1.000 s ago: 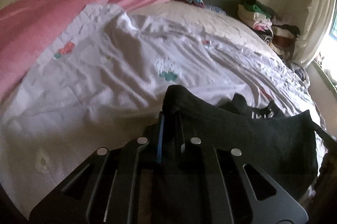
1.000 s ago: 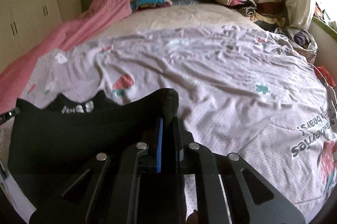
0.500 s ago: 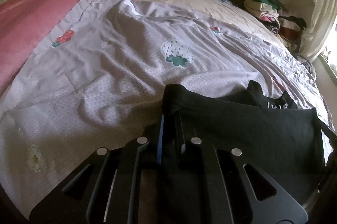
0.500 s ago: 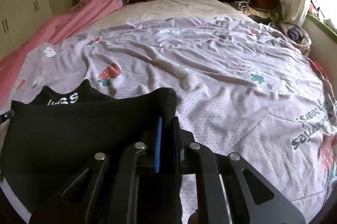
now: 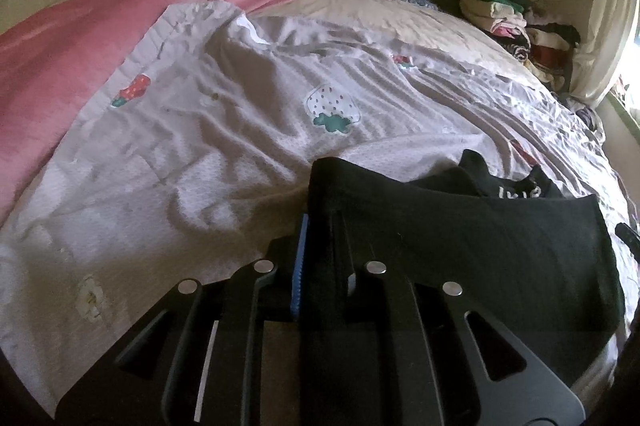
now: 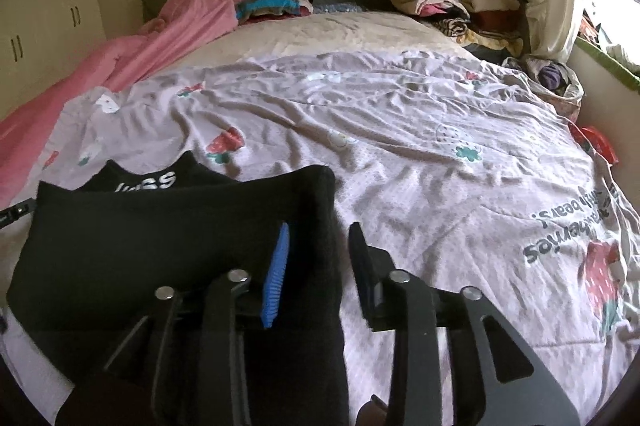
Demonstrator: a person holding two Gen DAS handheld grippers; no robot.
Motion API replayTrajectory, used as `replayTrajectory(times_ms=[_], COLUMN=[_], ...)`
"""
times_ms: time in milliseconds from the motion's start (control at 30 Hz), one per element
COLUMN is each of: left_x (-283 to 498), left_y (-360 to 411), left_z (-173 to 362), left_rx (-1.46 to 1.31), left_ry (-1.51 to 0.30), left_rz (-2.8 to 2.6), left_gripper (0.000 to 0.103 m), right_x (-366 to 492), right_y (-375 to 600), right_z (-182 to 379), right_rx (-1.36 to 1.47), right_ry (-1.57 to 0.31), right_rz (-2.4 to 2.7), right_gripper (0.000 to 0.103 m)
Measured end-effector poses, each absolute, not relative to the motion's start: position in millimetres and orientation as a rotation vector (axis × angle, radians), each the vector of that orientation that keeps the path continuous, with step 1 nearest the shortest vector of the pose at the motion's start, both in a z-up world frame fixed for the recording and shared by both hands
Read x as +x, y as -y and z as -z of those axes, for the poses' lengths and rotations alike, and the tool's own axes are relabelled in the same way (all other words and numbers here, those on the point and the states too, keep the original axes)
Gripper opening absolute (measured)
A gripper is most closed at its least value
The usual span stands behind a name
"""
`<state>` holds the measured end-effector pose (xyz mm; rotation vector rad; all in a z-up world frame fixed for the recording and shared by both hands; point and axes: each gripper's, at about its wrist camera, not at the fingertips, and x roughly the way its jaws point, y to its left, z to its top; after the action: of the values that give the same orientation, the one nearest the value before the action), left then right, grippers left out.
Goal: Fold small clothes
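Between the left gripper's (image 5: 320, 222) closed fingers sits one corner of the black garment (image 5: 480, 246). Its other corner lies between the right gripper's (image 6: 318, 246) parted fingers, against the blue pad (image 6: 275, 278). Both hold it over the near edge of the strawberry-print bedspread (image 6: 400, 153).

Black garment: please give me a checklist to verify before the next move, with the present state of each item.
1. Left gripper shut on the black garment: ok.
2. Right gripper gripping the garment: not ok; its jaws stand apart, and the cloth only lies between them.
3. Top edge of the garment spread between both grippers: ok.
4. White lettering side facing up or folded under: cannot tell.
5. Strawberry bedsheet beyond the garment free of other items: ok.
6. Garment lower hem lying flat: cannot tell; hidden behind the grippers.
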<state>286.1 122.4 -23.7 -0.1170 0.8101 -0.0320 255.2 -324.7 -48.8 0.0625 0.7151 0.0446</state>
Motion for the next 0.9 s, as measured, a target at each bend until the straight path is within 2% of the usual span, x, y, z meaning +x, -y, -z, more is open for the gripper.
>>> replayTrajectory(times_ms=[133,167,200,367,467,667,900], left_x=[276.3,273.6,270.0,256.8,248.4,233.4,216.0], left_y=[-122.1,-122.0,-122.4,-123.5,-124.4,-124.5,-123.3], left_z=[17.4,15.7,13.5,6.5,3.8,9.9,23.4], left_rx=[-0.111,-0.115,-0.118,-0.135,-0.15,-0.145,-0.129], left_ry=[-0.803,-0.801,-0.797,-0.789,-0.793,-0.818,-0.858], left_rz=[0.03,0.031,0.03,0.033,0.042,0.042,0.036], left_gripper=[0.016,0.016,0.018,0.029,0.036,0.043,0.048], right_x=[234.8,230.9,225.0,206.8,199.7,193.8,187.1], right_y=[318.3,317.1,315.4,313.4,313.7,322.6,325.6], right_z=[46.1,46.3,46.6,49.9,51.8,59.8,70.0], right_rx=[0.052,0.048,0.045,0.042,0.042,0.072,0.096], right_ry=[-0.708,-0.71,-0.708,-0.717,-0.725,-0.76,-0.797], right_rz=[-0.071,-0.072,-0.077,-0.096,-0.098,-0.095,-0.117], right_gripper=[0.04,0.048,0.05,0.05,0.059,0.064,0.064])
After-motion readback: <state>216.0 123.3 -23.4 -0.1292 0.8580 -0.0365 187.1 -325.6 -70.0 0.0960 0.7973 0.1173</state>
